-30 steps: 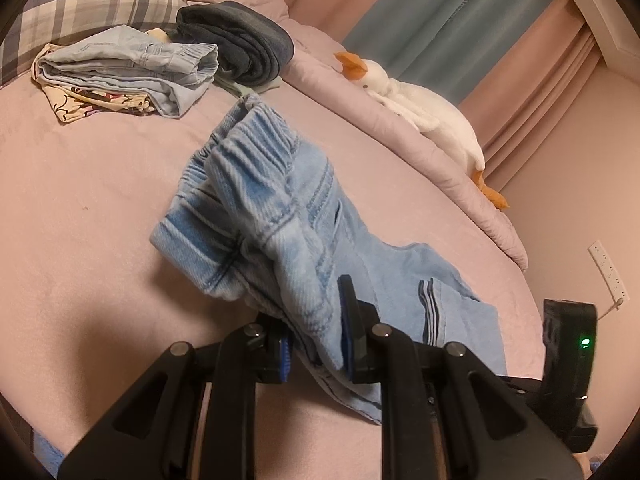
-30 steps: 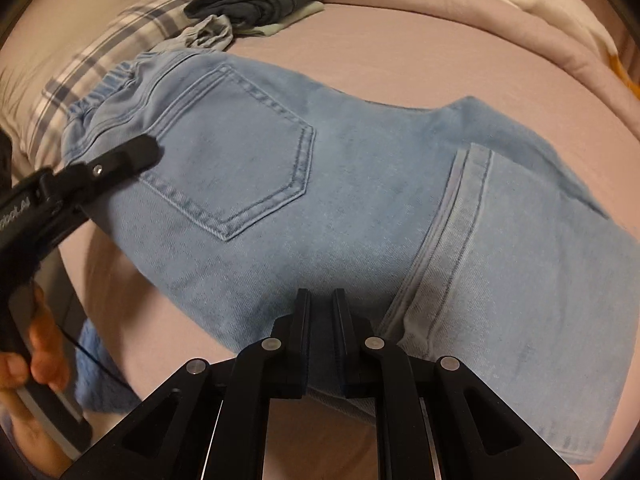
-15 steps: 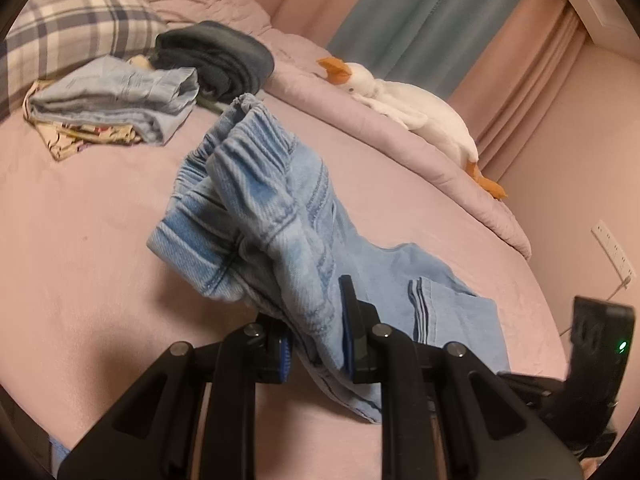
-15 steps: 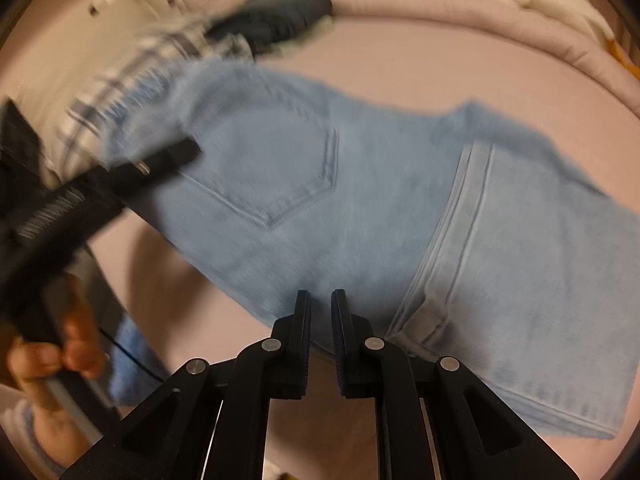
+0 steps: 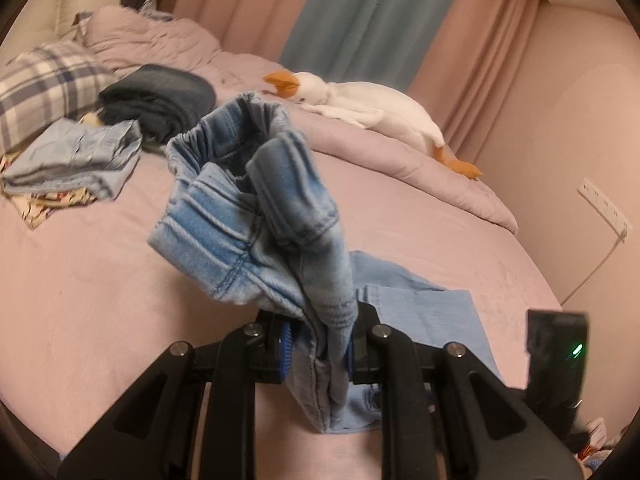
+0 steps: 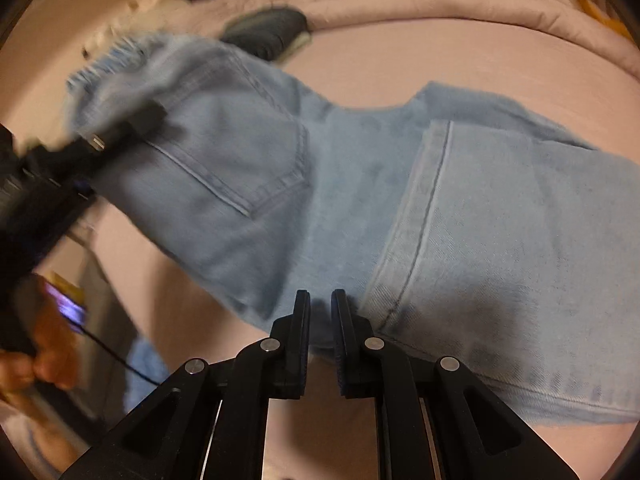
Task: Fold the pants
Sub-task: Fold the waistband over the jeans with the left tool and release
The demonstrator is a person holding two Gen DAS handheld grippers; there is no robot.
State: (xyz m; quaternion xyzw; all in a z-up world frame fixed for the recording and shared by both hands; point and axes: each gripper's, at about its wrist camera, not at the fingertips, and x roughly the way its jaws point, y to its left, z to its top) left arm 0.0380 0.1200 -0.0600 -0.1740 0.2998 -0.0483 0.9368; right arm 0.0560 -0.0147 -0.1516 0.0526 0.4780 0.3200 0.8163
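Light blue jeans (image 6: 360, 184) lie partly folded on the pink bed, hems on the right, back pocket showing. My left gripper (image 5: 318, 346) is shut on the waistband end (image 5: 256, 216) and holds it raised off the bed, the elastic waist bunched and drooping. It also shows blurred at the left of the right wrist view (image 6: 92, 148). My right gripper (image 6: 320, 322) is shut on the near folded edge of the jeans, slightly lifted off the sheet. The right gripper's body shows in the left wrist view (image 5: 556, 356).
Folded light jeans (image 5: 76, 156) and folded dark pants (image 5: 160, 100) sit at the far left by a plaid pillow (image 5: 44, 84). A white goose plush (image 5: 360, 104) lies on the rolled duvet along the far side. Curtains and a wall with a socket stand beyond.
My left gripper has lifted the waistband end higher and toward the hems. The right gripper kept its hold and rose a little; the right view is blurred by motion.
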